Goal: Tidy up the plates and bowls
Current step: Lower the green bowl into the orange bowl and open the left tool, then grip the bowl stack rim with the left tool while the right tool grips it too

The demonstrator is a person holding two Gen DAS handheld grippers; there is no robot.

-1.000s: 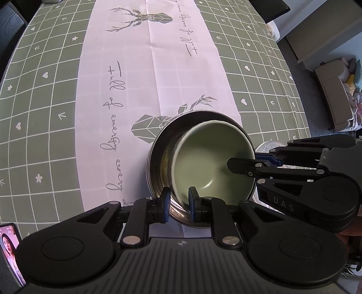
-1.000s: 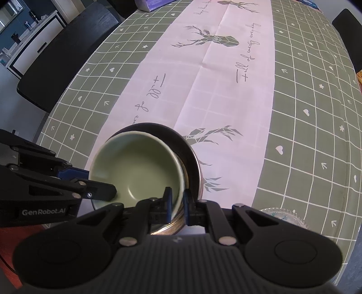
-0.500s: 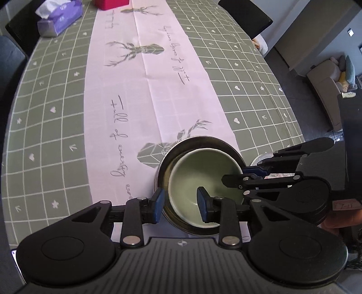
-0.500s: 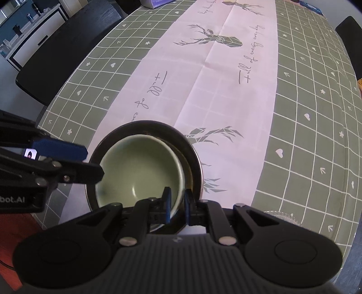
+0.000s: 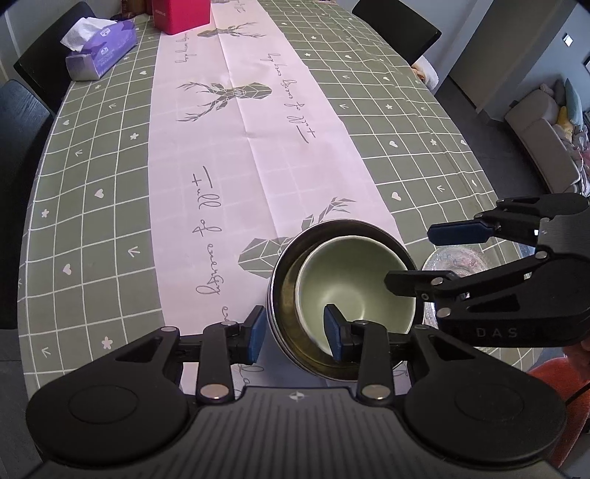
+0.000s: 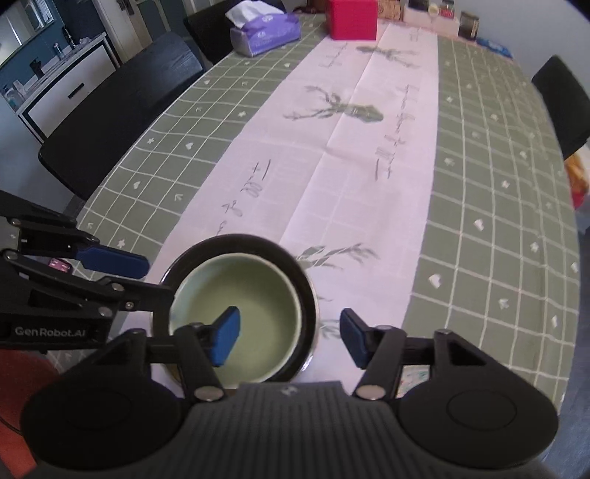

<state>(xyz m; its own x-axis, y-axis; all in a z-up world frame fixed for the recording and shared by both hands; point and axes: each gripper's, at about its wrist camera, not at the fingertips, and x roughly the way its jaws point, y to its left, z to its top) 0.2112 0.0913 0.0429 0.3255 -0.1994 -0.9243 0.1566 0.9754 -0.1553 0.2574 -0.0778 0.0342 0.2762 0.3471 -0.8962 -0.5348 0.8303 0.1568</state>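
Just released: green bowl (image 5: 356, 280) sits nested inside dark metal bowl (image 5: 285, 291) at near edge of worktop (image 5: 92, 206), on the pale runner w/ deer print. Left hand-held gripper (image 5: 295, 329) has just been opening; its jaws stand partly apart, straddling the near rims of both bowls, one pad outside the metal wall, the other inside the green bowl, neither pressing. Right hand-held gripper (image 6: 289, 337) has likewise just been opening & is now wide, one blue pad over the green bowl's inside, the other clear of the metal rim, nothing gripped.

Step in hand, by the look of it: end of the nesting move, both tools letting go of the stack. Green bowl sits off-centre in the metal one, crowded toward one side, though it seems settled.

A clear glass dish (image 5: 451, 259) lies just beside the stack, partly hidden behind the right tool in the left view; prob. next item to sort. Next move likely calls for lifting both tools straight up so no pad snags a rim, then swinging the right one over to the dish. Glass rim is low & slick, so a shallow, careful pinch seems needed. Tissue pack (image 6: 263, 31) & red box (image 6: 352, 18) at far end are well apart, no obstacle.
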